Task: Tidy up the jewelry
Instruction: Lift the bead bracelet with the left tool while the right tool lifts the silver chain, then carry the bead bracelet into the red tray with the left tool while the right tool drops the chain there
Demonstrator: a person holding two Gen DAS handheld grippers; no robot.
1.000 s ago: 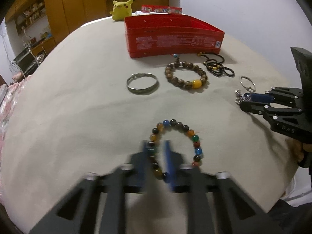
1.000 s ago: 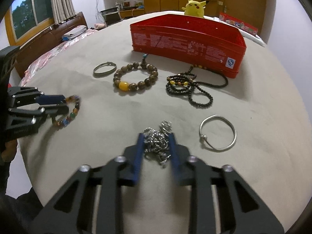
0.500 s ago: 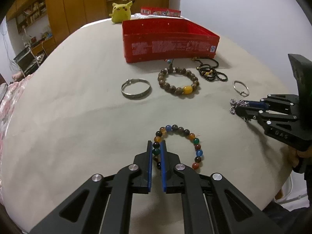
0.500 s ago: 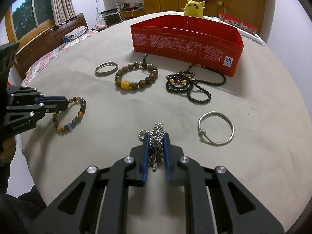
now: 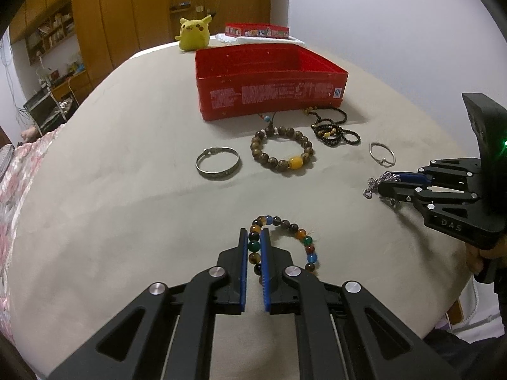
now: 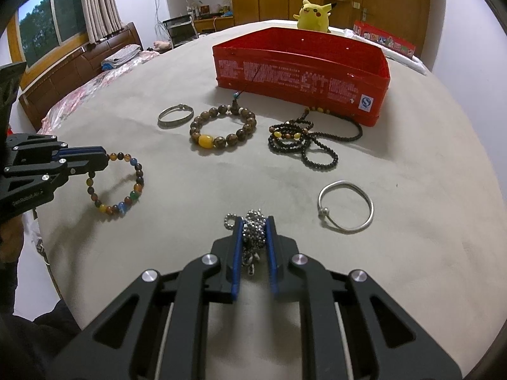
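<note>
Taking the red tin as the anchor, going left to right in the right wrist view.

Far left and well in front of the tin: left gripper, clamped on the multicoloured bead bracelet. Was flat on the beige cloth a second ago, now hanging off the fingertips with a shadow under it. So lifted clear, ready to carry.

Just in front of the tin's left end: flat silver bangle, untouched. Next to it, the brown bead bracelet with the yellow bead, then the black bead strand up against the tin's right front corner. Same spots as before.

Dead centre, well in front of the tin: right gripper, squeezed tight on the silver ball chain. Fingers stood either side of the pile a second ago, now pinching it. Chain looks bunched, probably still resting on the cloth, hard to say.

Right of that, still well short of the tin: thin silver bangle, not touched.

Yellow plush behind the tin, irrelevant.

Meaning: two pieces grabbed at once, nothing visibly in the tin yet as far as can be seen, four left on the cloth. Early days.
</note>
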